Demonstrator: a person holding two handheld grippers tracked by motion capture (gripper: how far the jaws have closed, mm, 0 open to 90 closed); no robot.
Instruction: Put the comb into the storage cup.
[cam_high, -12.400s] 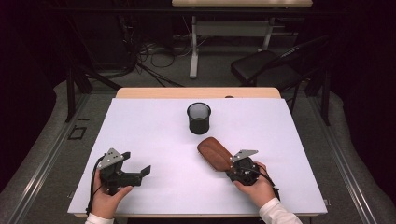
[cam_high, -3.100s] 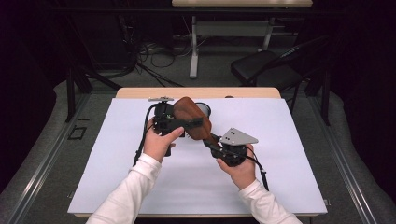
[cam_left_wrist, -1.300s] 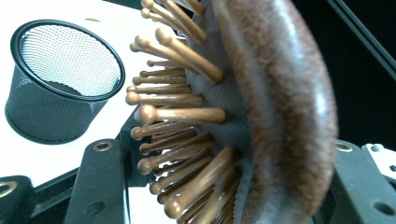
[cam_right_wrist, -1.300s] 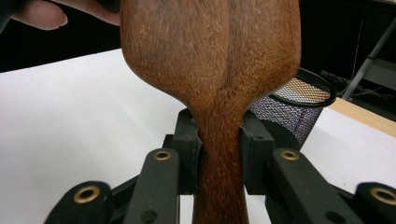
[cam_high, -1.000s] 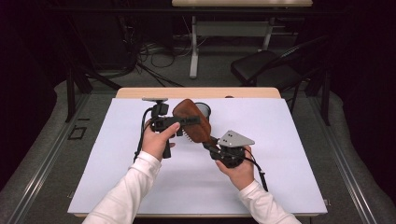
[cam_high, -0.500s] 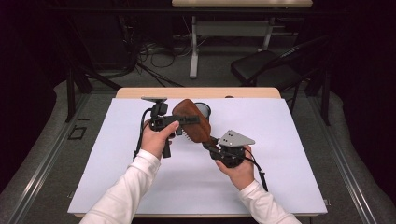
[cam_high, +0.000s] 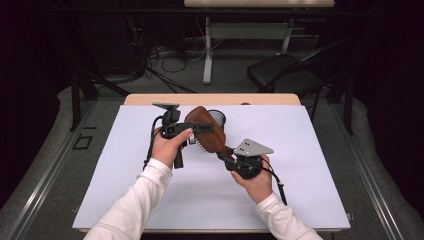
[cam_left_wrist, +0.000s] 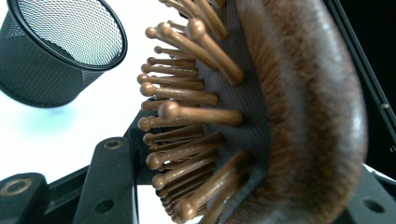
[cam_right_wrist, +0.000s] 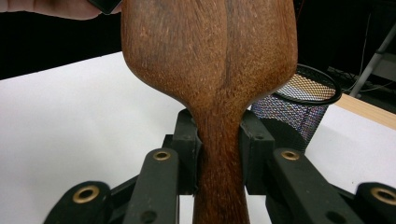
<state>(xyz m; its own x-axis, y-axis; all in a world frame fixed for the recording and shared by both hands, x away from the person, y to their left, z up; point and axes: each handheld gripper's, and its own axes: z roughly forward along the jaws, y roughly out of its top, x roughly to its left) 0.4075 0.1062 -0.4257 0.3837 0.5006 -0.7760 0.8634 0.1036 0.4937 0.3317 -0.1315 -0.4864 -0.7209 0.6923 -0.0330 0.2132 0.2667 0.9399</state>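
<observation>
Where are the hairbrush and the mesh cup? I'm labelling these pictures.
hairbrush (cam_right_wrist: 210, 60), right gripper view, on its wooden back.
mesh cup (cam_left_wrist: 42, 74), left gripper view, on its outer wall.

My left gripper (cam_high: 197, 129) is clamped tight across the head of the hairbrush (cam_high: 207, 131), held up above the table with my left forearm reaching forward. My right gripper (cam_right_wrist: 219, 154) grips the handle between both jaws, my right hand (cam_high: 255, 177) cupped low beneath it.
</observation>
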